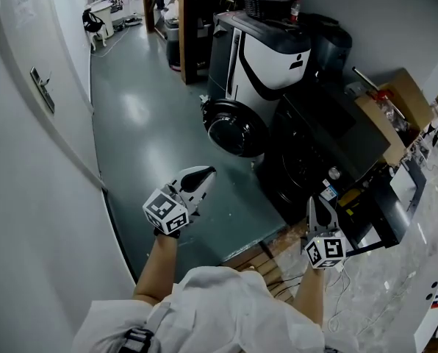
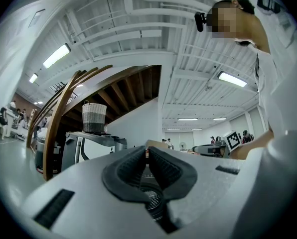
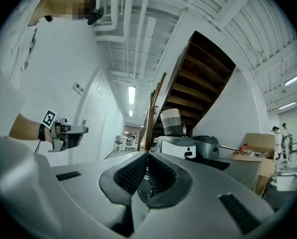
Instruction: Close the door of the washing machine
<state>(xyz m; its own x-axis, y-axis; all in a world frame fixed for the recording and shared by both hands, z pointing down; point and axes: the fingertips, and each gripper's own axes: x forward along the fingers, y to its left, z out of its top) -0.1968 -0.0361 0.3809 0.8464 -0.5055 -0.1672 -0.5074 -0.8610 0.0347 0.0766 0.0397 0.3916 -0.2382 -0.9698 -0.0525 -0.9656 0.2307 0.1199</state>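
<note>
the left gripper (image 1: 203,174) hangs over the grey floor (image 1: 138,109) with its jaws pressed together and nothing between them. in its own view the pads meet at the tips and only the room shows beyond. it points toward the machines, well apart from them.

the round door (image 1: 237,128), dark with a glossy pane, stands swung out at about one o'clock from that gripper. it sits low in front of the white machine (image 1: 272,54) and just beside the near corner of the dark machine (image 1: 307,149). i cannot tell from here which of the two fronts it hinges on, so the swing direction needs a look before any push.

the right gripper (image 1: 319,204) is held close to the body at the dark machine's near end, jaws likewise closed on nothing. the door lies at about ten o'clock from it.

the step in hand appears to be the approach, with no contact made yet. closed jaws probably suit this job, since a blunt tip can push without snagging. the left gripper looks the better placed. i would bring it round to the door's outer face and set the tip on the rim at the side far from the hinge, not on the slick pane. then follow the door's arc with a steady push and finish with firm pressure, so the latch catches rather than bouncing back.
</note>
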